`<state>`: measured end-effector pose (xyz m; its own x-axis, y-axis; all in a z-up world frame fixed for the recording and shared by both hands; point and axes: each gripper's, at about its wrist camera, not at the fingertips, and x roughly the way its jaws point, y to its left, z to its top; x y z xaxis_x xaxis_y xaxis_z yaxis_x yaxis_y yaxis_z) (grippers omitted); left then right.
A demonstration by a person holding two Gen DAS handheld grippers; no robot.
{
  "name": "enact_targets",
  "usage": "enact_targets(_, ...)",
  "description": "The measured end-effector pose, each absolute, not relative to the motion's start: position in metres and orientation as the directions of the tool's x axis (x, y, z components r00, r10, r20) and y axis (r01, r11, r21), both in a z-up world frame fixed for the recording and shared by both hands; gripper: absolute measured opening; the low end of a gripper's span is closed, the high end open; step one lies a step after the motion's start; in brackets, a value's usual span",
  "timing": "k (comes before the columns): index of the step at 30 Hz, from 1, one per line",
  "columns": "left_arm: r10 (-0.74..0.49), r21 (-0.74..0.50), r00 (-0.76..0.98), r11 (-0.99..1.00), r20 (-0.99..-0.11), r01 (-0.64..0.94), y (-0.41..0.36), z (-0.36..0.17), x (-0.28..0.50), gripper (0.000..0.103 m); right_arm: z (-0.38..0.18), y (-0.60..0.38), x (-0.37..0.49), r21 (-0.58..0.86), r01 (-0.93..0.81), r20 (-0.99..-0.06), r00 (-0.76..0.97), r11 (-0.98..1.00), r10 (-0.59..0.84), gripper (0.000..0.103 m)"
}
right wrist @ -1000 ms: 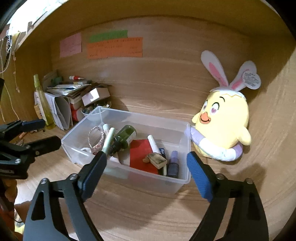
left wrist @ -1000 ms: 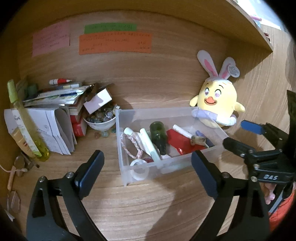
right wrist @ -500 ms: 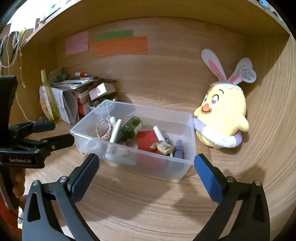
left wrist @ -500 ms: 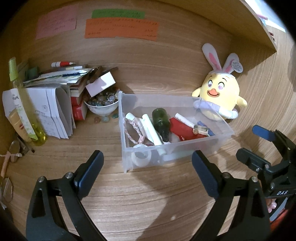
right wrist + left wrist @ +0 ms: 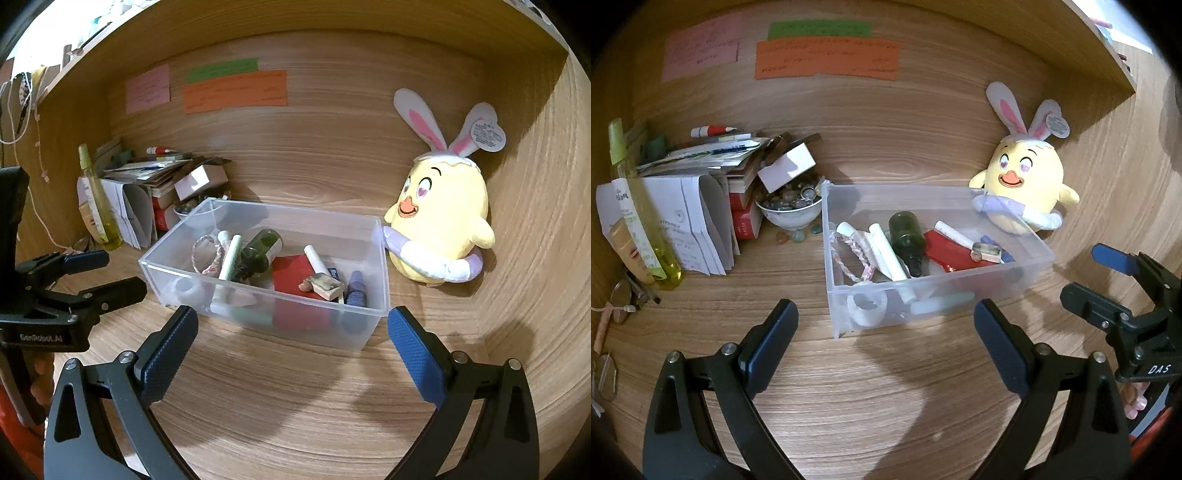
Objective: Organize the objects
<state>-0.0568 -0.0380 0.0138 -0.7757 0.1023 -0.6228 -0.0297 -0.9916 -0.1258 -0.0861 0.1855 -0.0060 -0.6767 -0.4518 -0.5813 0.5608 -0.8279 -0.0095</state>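
Clear bin (image 5: 373, 295) mid-desk, bare wood (image 5: 295, 387) before it, plush (image 5: 443, 221) touching far corner

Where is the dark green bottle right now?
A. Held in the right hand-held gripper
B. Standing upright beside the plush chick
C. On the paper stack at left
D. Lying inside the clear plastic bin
D: the dark green bottle lies on its side inside the clear plastic bin, among the other small items.

yellow plush chick (image 5: 1025, 188) against wall; sticky notes (image 5: 827, 61) above
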Motion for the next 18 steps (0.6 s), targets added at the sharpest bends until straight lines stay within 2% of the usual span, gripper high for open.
enact_targets(18, 0.099, -0.118, -0.775, -0.993, -0.624, -0.032, -0.0353, 0.0130, -0.0571, 0.097, -0.0072, 0.1914, -0.0904, 0.016, 0.558, -0.585, -0.668, -0.830, -0.460, 0.102)
